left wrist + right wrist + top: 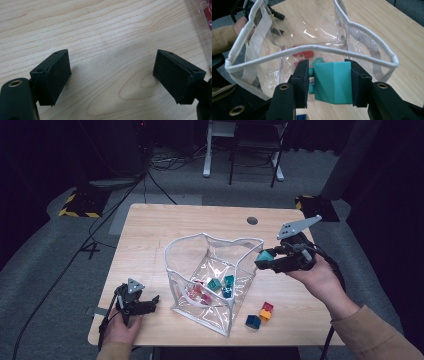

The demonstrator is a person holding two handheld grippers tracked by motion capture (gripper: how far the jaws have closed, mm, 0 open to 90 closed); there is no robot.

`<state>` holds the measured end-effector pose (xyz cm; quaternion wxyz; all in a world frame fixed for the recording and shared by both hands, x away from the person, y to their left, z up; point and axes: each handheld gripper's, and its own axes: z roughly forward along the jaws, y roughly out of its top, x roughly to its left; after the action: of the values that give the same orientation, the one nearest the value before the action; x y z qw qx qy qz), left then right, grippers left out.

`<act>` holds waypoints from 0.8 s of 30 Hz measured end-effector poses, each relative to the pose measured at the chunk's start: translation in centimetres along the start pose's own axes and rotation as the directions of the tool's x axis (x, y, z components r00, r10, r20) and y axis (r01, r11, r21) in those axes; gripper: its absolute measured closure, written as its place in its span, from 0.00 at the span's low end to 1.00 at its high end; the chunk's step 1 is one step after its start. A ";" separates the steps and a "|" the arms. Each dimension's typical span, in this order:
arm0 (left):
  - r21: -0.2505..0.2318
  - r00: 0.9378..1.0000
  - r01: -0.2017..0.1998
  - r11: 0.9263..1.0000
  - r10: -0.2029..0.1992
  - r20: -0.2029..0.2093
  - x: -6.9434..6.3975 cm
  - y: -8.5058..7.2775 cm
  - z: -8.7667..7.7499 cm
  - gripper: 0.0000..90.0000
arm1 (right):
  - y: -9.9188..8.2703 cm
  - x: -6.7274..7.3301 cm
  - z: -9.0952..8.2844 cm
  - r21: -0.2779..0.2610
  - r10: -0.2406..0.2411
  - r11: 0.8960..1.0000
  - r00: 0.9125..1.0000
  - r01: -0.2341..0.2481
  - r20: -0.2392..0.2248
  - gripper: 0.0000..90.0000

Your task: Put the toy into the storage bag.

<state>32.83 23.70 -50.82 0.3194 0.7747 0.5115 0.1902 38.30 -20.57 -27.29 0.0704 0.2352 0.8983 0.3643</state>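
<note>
1. Black left gripper (156,298) rests on the wooden table (150,235) at the near left corner, jaws spread wide, nothing between them, well apart from the bag. Risk: the bag has no steadying hold, so any knock from the other side could slide or tip it.

2. Clear plastic bag (212,275) with its white rim (312,48) stands open mid-table; red and teal blocks lie inside. The walls are soft and the rim sags. Risk: a block catching the rim could fold the wall inward and close the mouth.

3. Teal block (333,81) is pinched flat between the pads of the right gripper (265,256), held just outside the bag's right rim, above the table. Risk: let go here, it would likely drop outside or glance off the rim.

4. Three loose blocks (261,315) sit on the table near the bag's front right corner. Risk: a falling block could scatter them towards the table edge.
</note>
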 end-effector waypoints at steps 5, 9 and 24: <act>0.000 1.000 0.000 1.000 0.000 0.000 0.0 0.0 0.0 0.16 | 1.4 -0.1 0.1 -0.011 0.003 1.000 1.000 -0.004 -0.012 0.63; 0.000 1.000 -0.001 1.000 0.001 -0.001 0.1 0.0 0.0 0.16 | 2.7 0.2 0.4 -0.013 -0.012 1.000 1.000 0.012 -0.010 0.63; -0.001 1.000 0.016 1.000 -0.016 -0.008 0.1 0.1 0.1 0.17 | 7.8 1.5 4.0 0.021 -0.061 0.998 0.998 0.062 -0.032 0.63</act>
<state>32.99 23.78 -50.81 0.3192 0.7696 0.5189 0.1912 41.12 -12.49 -24.78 0.0648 0.2025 0.9101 0.3557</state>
